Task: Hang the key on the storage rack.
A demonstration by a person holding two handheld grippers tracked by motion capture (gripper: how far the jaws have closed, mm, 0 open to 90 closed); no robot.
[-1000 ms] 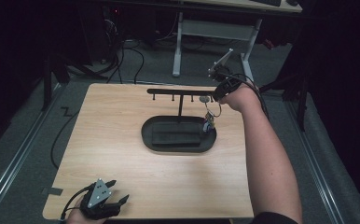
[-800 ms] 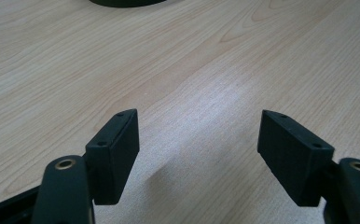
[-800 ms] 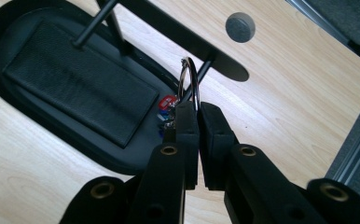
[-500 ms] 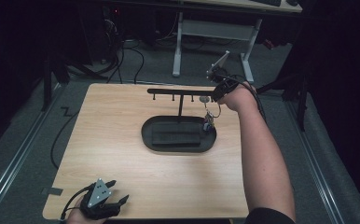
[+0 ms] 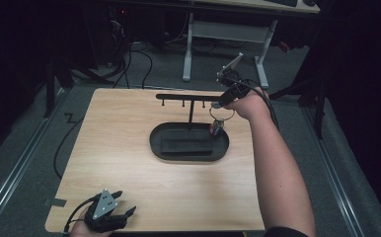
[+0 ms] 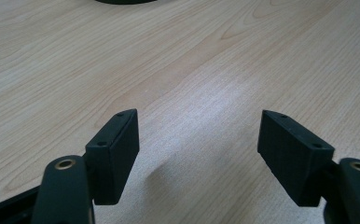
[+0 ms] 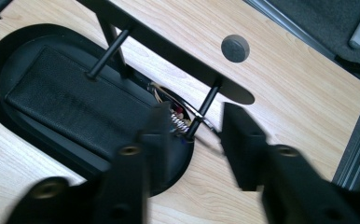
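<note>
Item logged at my right gripper: one silver wire key ring carrying a small dangling charm in red and dark colours. I found the ring hanging on the end peg at the right of the black metal T-shaped hanger rack, with the charm hanging low over the right end of the rack's black oval base tray. In the right gripper view the ring's wire and its little spring sat by that peg, between my two black jaws; the jaws had just been opening and stood apart, released, with the pads off the wire. Motion blur softened that view, so I could not tell finer contact.

Right hand was raised at the rack's right end, cable trailing behind.

Left gripper: parked at the near left corner of the light wooden table, jaws wide apart over bare wood, nothing between them. Grey three-cornered plate on top faced the high view.
</note>
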